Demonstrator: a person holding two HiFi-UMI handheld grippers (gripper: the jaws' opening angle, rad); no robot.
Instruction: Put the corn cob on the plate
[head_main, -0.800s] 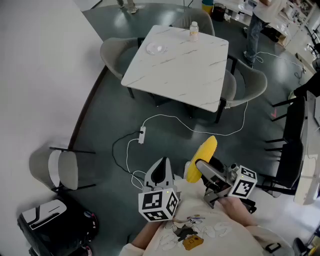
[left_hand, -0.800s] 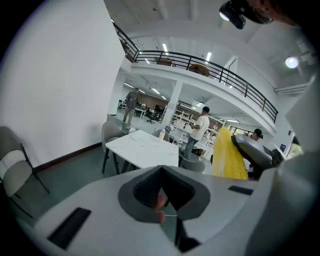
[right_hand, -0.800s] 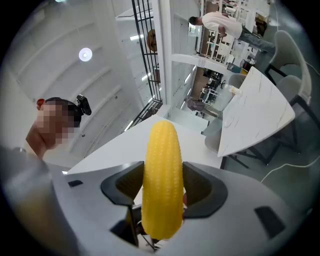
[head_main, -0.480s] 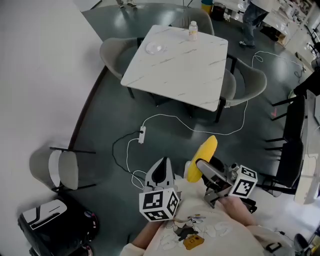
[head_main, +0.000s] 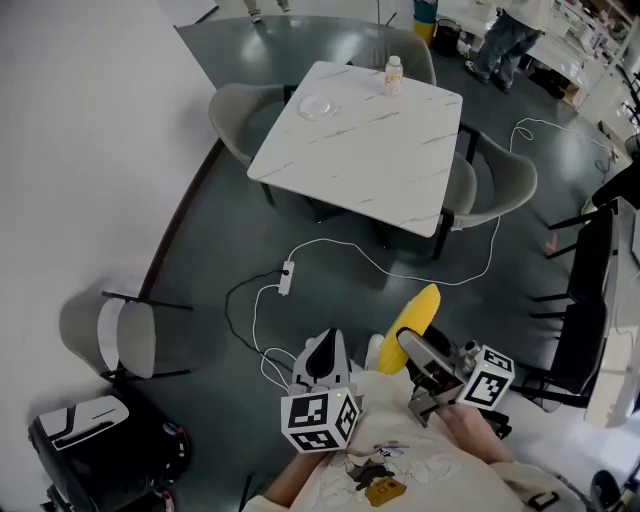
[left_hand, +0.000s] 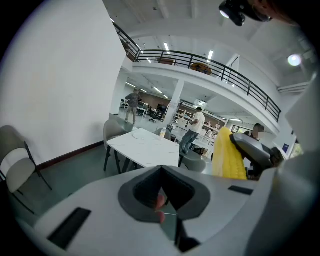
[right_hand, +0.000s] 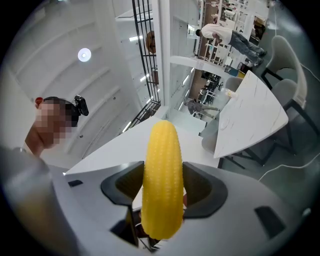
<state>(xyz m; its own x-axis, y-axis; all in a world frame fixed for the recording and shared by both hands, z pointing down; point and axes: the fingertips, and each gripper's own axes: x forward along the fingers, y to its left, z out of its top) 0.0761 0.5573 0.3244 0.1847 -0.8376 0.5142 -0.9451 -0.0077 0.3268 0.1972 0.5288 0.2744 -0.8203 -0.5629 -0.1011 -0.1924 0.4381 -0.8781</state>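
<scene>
My right gripper is shut on a yellow corn cob, which sticks out past the jaws, close in front of my body. In the right gripper view the corn cob stands upright between the two pads of that gripper. My left gripper hangs beside it on the left, shut with nothing in it; its jaws meet in the left gripper view. A small clear plate lies on the white marble table, far ahead across the floor.
A bottle stands on the table's far edge. Grey chairs surround the table. A white cable with a power strip crosses the floor between me and the table. A chair and a black case stand at the left. People stand beyond.
The head view has shifted, so the table sits slightly lower and to the right. Both grippers sit a little lower in the picture. The corn cob stays in the right gripper.
</scene>
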